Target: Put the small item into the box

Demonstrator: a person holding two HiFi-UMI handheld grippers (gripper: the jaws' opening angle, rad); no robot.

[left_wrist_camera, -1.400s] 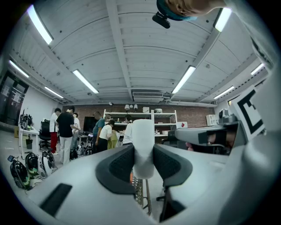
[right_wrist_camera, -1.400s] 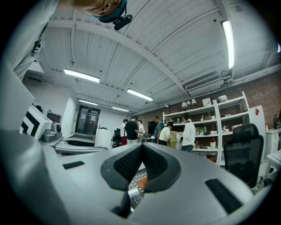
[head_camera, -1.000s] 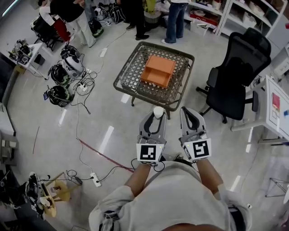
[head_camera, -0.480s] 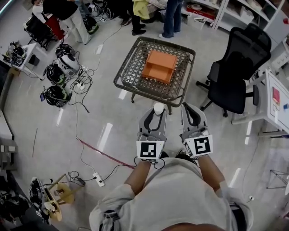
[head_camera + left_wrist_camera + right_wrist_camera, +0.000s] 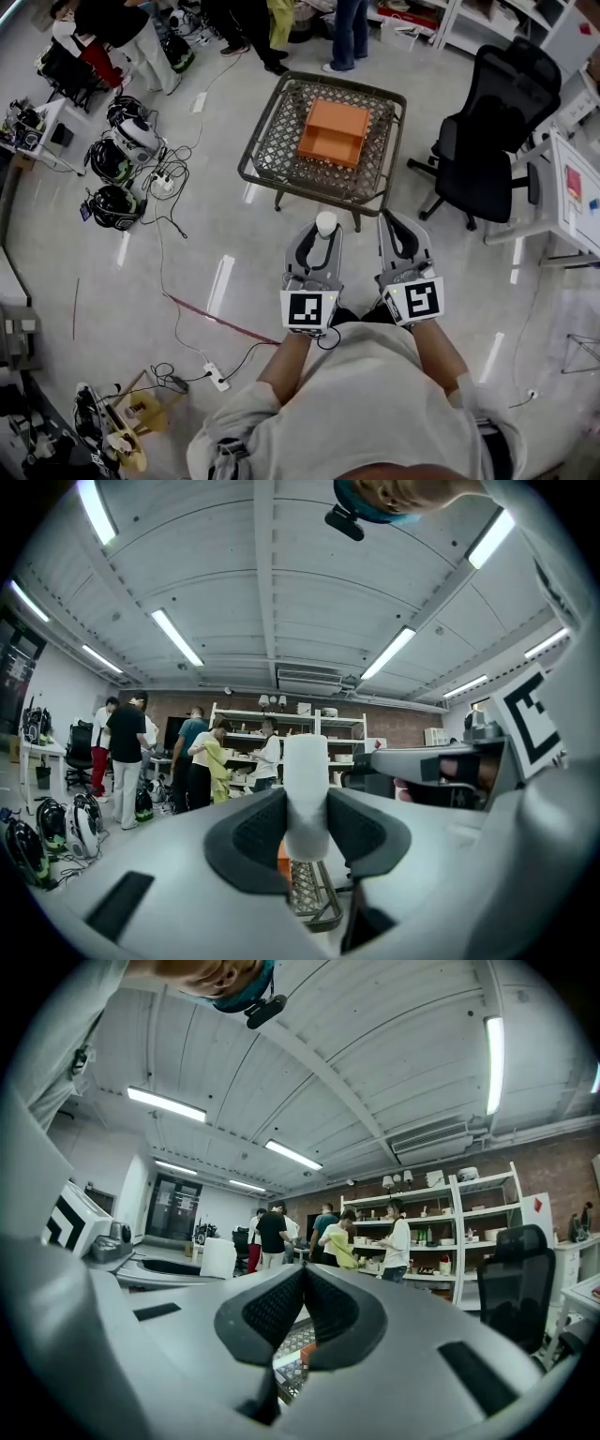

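The left gripper (image 5: 322, 236) is clamped on a small white item (image 5: 326, 223), held upright at the middle of the frame, just below the near edge of the mesh surface (image 5: 279, 150). The orange box (image 5: 334, 133) sits on that surface, upper centre. Beside the left one, the right gripper (image 5: 393, 225) is clenched on nothing.

Head camera is looking steeply down from above the person's shoulders, taking in the left tongs (image 5: 324, 231), the right tongs (image 5: 391, 223) and the worktop (image 5: 265, 155) just ahead. Each gripper camera is sitting close behind its own tongs, facing level across the room. Both are catching the far shelving (image 5: 319, 726) and the worktop's near edge, which the head view is also covering.
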